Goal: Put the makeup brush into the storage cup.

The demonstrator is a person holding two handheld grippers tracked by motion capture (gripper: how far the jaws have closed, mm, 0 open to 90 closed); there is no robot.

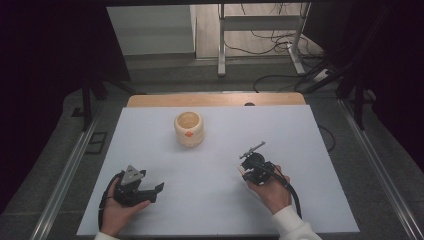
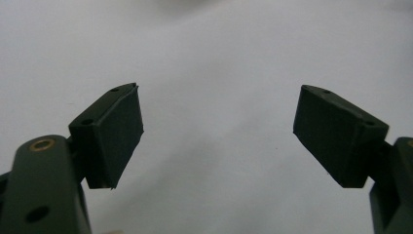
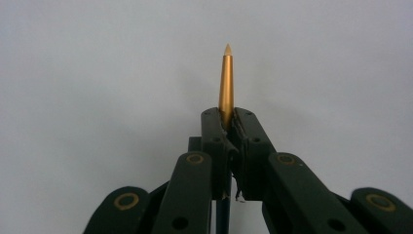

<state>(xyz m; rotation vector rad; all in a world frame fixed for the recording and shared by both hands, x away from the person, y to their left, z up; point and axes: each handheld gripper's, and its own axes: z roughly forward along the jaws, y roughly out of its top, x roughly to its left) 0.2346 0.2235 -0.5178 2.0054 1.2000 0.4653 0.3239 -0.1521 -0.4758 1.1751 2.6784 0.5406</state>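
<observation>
Pen point(image 3: 226, 80) with a gold barrel and a pale pointed tip was seen clamped between the pads of the right tongs point(image 3: 226, 124), its tip pointing straight away from the camera over the white bench point(image 3: 97, 73). In the right gripper view the two jaws were pressed together on the barrel, and a dark part of the pen ran back below them. In the high view the right tongs point(image 1: 256, 161) were held in the person's right hand point(image 1: 272, 190) over the right half of the bench point(image 1: 210, 200), and a thin rod-like piece stood out from their far end; whether that piece was the pen could not be told at that size.

The left tongs point(image 2: 218, 131) were held wide apart with nothing between the pads, bare white bench surface being visible in the gap. In the high view the left tongs point(image 1: 150, 192) were held low by the left hand point(image 1: 120, 207) near the front left of the bench, well apart from the right ones.

A cream-coloured cup point(image 1: 189, 128) with a small orange mark on its side was stood upright toward the far middle of the bench, well apart from both tongs.
</observation>
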